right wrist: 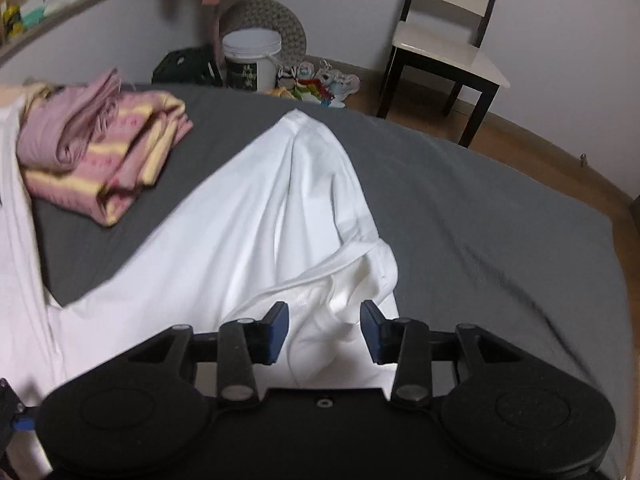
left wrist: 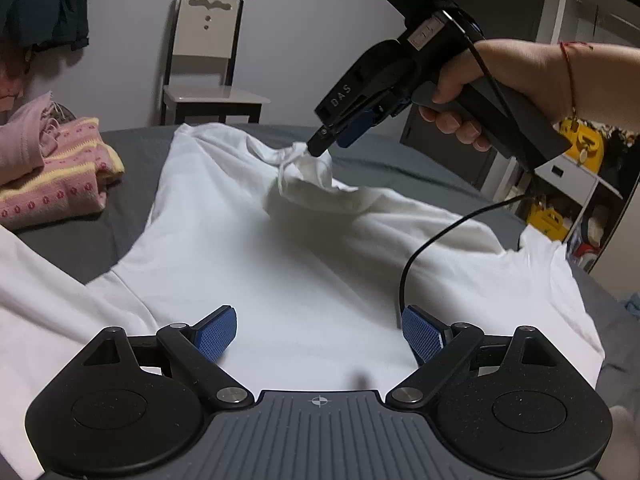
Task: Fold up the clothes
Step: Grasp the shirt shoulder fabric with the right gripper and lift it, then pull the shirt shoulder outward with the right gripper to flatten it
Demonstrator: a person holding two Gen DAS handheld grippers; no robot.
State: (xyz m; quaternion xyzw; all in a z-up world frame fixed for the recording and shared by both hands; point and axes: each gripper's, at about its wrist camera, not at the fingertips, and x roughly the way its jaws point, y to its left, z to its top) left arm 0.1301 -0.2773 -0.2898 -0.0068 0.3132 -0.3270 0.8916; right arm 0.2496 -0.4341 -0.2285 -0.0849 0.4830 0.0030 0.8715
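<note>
Pinching a bunched corner of the white shirt (left wrist: 304, 264), your right tool (left wrist: 316, 148) has its 2 fingers closed on the cloth and holds that corner lifted just above the bed (left wrist: 400, 168). From its own camera the fingers look parted with fabric between them, so trust the left view for the grip. Your left tool (left wrist: 318, 332) hangs wide apart over the middle of the shirt and holds nothing; whether its pads touch the cloth I cannot tell.

Everything turns on this: the shirt lies straight ahead of the left tool, its long axis running away from you toward the far end, and the raised corner sits on the right side of that axis. Your right hand (left wrist: 500, 84) is the nearer one, so the fold looks like yours to carry leftward across the body.

Mind the black cable (left wrist: 416, 256) drooping from the right tool across the shirt, close to the left tool's right pad. Farther left, a folded pink pile (left wrist: 60, 176) rests on the bed, apart from the shirt. A chair (left wrist: 208, 76) stands beyond the bed.
</note>
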